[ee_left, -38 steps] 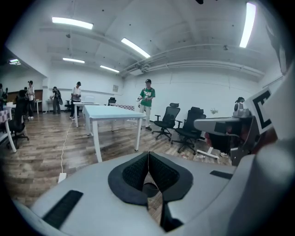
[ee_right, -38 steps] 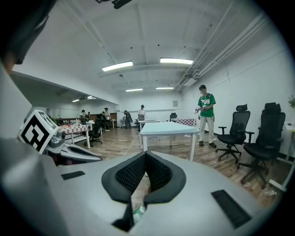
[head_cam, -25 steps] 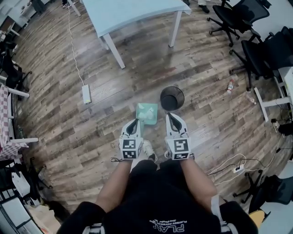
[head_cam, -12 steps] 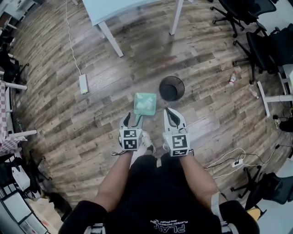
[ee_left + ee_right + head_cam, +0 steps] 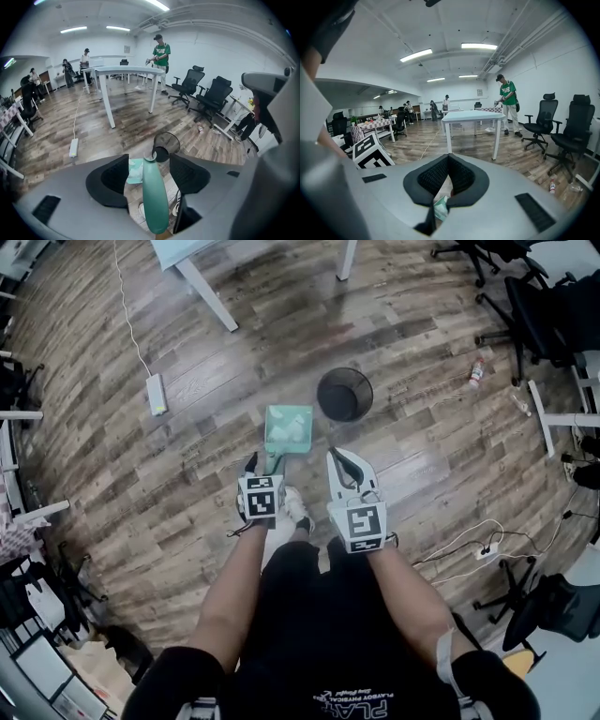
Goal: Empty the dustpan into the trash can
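Teal plastic dustpan [image 5: 288, 427] lay on the brown wood-plank floor [image 5: 187, 474], tray end away from the person, just beside the round black mesh trash can [image 5: 344, 395] and on its left in the head view; pan and can looked apart, not touching. Pale bits sat in the tray, too small to identify. The dustpan's long teal handle [image 5: 155, 197] ran back from the tray toward the person and passed straight between the jaws of the left gripper [image 5: 261, 465]. In the left gripper view that gripper [image 5: 149, 161] was released: jaws had just been opening and stood wide apart, with floor visible on both sides of the handle and neither black pad [image 5: 112, 178] pressing on it. The tray showed past the left pad, the trash can just beyond the handle tip. Right gripper [image 5: 334, 457] hung to the right of the handle, near the can, well clear of the dustpan; in its own view the right gripper [image 5: 448, 158] was clenched, jaw tips together with nothing gripped, only a sliver of teal seen below them. A white power strip [image 5: 155, 393] lay on the floor far left, white table leg [image 5: 202, 292] further up, and black office chairs [image 5: 530, 306] at top right.
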`<move>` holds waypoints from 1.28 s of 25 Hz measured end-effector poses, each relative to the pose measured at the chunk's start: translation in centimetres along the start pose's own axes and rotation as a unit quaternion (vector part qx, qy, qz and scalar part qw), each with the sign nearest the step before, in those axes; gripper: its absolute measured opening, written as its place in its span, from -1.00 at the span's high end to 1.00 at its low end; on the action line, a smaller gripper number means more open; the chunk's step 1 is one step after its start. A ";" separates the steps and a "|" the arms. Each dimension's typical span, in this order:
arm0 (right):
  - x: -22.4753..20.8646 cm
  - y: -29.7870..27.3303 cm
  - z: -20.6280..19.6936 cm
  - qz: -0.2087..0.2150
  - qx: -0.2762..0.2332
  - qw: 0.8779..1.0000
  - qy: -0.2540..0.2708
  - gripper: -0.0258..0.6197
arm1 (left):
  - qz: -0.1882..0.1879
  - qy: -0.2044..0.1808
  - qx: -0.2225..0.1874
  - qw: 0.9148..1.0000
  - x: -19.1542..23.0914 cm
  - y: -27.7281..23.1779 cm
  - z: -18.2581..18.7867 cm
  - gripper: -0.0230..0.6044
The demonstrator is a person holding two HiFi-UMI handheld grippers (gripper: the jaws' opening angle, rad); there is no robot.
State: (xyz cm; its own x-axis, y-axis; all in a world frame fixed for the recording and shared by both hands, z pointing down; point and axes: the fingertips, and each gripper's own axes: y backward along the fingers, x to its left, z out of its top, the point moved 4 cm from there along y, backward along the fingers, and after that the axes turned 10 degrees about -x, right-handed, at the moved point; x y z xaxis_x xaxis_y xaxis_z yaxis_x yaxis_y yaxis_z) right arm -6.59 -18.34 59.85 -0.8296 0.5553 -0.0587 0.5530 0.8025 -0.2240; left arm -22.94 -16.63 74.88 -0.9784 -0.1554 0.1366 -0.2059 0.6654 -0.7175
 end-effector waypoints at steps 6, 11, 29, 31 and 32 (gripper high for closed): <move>-0.6 0.1 -1.3 -0.003 0.015 1.000 -0.002 0.87 | -0.004 0.008 0.040 0.999 0.1 -1.9 -1.0 0.07; -1.1 0.1 -2.8 -0.005 0.029 1.000 -0.007 0.87 | -0.001 0.015 0.065 0.998 0.5 -3.7 -2.0 0.07; -2.0 1.2 -4.6 -0.015 0.044 0.999 -0.022 0.87 | 0.012 0.015 0.114 0.993 0.7 -5.7 -2.9 0.58; -1.9 1.3 -4.6 -0.016 0.044 0.999 -0.023 0.87 | 0.014 0.005 0.111 0.994 0.8 -5.7 -3.0 0.60; -1.9 1.3 -4.6 -0.016 0.044 0.999 -0.024 0.87 | 0.015 -0.001 0.109 0.994 0.8 -5.6 -3.1 0.62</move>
State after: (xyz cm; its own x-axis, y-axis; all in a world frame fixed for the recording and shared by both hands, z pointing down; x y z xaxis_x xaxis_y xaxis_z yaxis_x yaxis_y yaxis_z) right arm -3.96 -17.29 64.14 -0.8505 0.5172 -0.0958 0.5191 0.7959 -0.3117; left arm -22.61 -18.23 81.11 -0.9840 -0.1391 0.1115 -0.1666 0.4951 -0.8527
